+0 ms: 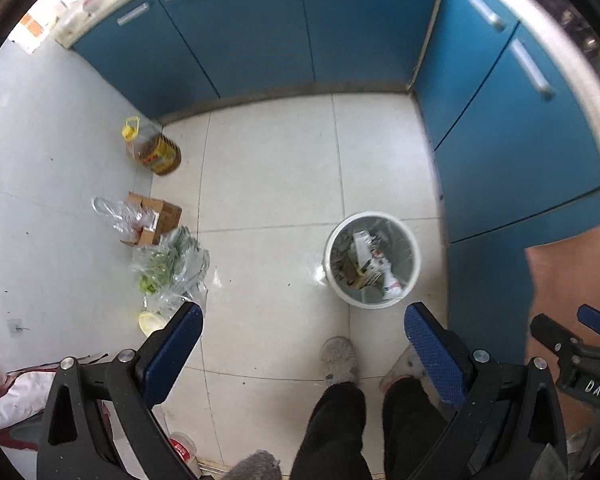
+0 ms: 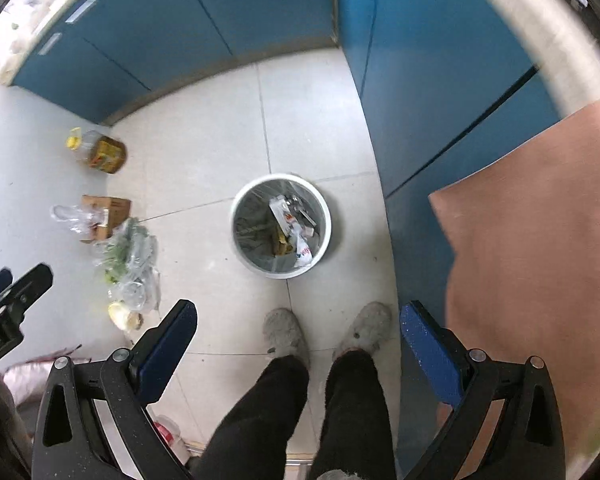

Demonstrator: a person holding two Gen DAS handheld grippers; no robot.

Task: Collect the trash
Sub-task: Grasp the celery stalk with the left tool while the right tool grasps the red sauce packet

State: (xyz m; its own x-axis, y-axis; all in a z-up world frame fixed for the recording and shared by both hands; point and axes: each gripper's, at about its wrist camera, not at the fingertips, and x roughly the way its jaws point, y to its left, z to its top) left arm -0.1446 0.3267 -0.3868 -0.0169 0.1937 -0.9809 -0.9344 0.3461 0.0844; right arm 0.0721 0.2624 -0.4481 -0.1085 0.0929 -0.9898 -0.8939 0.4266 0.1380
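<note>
Trash already fills part of the white bin, which stands upright on the pale tiled floor just ahead of the person's slippered feet; wrappers and cardboard scraps lie inside it on a clear liner. That part looks done. What may be left sits well apart to the left, along the wall: a cardboard box with a crumpled clear bag, a plastic bag of greens just beside it, and a small pale lid-like thing nearer the feet. Whether those count as trash I cannot tell. An oil bottle stands beyond them by the cabinet corner.

The left gripper and the right gripper both hang high over the floor, pointing down, jaws spread wide with nothing between them.

Blue cabinets close the far side and the right side, where a tan board leans. Bare floor lies between bin and pile, leaving open room to reach left.
</note>
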